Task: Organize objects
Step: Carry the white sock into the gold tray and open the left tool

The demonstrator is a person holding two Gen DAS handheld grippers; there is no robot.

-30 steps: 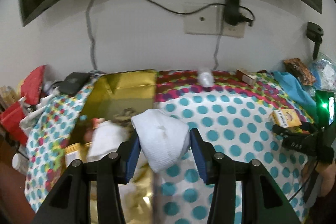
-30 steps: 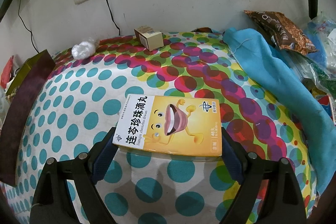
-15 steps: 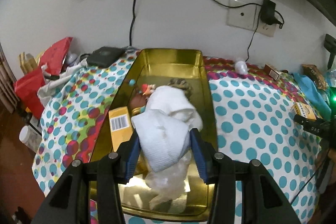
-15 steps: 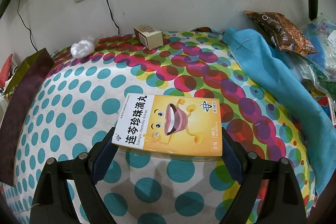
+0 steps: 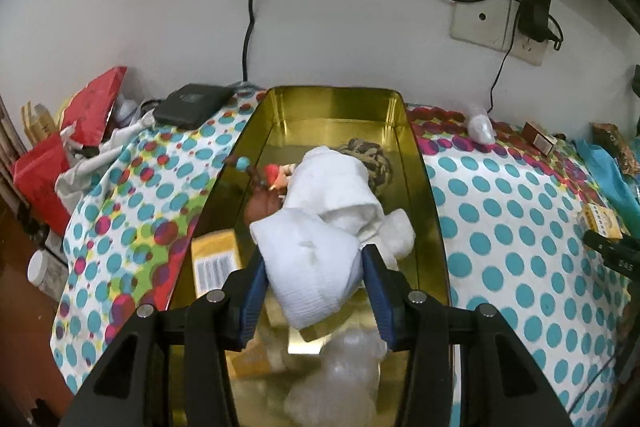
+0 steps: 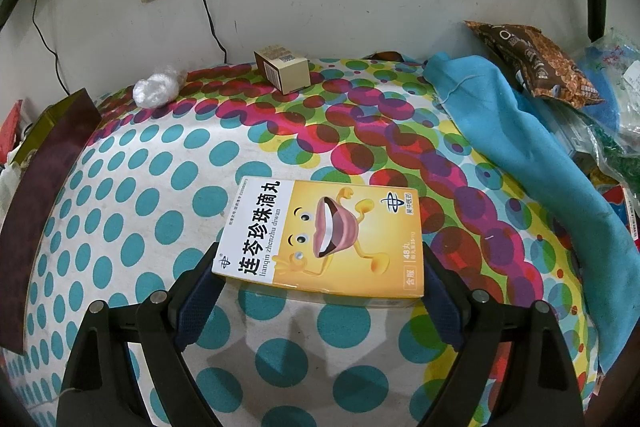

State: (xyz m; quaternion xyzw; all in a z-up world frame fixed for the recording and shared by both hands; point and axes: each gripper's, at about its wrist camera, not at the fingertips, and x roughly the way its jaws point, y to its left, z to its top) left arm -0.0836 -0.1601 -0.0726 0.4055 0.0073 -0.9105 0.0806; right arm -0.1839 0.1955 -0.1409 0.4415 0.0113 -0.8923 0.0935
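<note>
My left gripper point(image 5: 315, 259) is shut on a rolled white cloth point(image 5: 308, 279) and holds it above the open gold tin point(image 5: 332, 99). Inside the tin lie another white cloth roll point(image 5: 332, 175), a mottled rope ball point(image 5: 374, 163), a small figurine point(image 5: 276, 175), a yellow barcode box point(image 5: 216, 263) and crumpled clear plastic point(image 5: 348, 359). My right gripper point(image 6: 320, 267) is shut on a flat yellow medicine box point(image 6: 332, 235) with a cartoon mouth. The box hangs just over the dotted tablecloth point(image 6: 160, 211) and casts a shadow below.
A small brown carton point(image 6: 284, 67) and a wad of clear plastic point(image 6: 156, 89) sit near the wall. A blue cloth point(image 6: 520, 155), snack bag point(image 6: 532, 63) and packets crowd the right. Left of the tin lie a black device point(image 5: 192, 103) and red bags point(image 5: 80, 123).
My left gripper has carried the white cloth leftward from the tin's right rim to over the tin's middle, and lower. The right gripper and its box have not moved.
</note>
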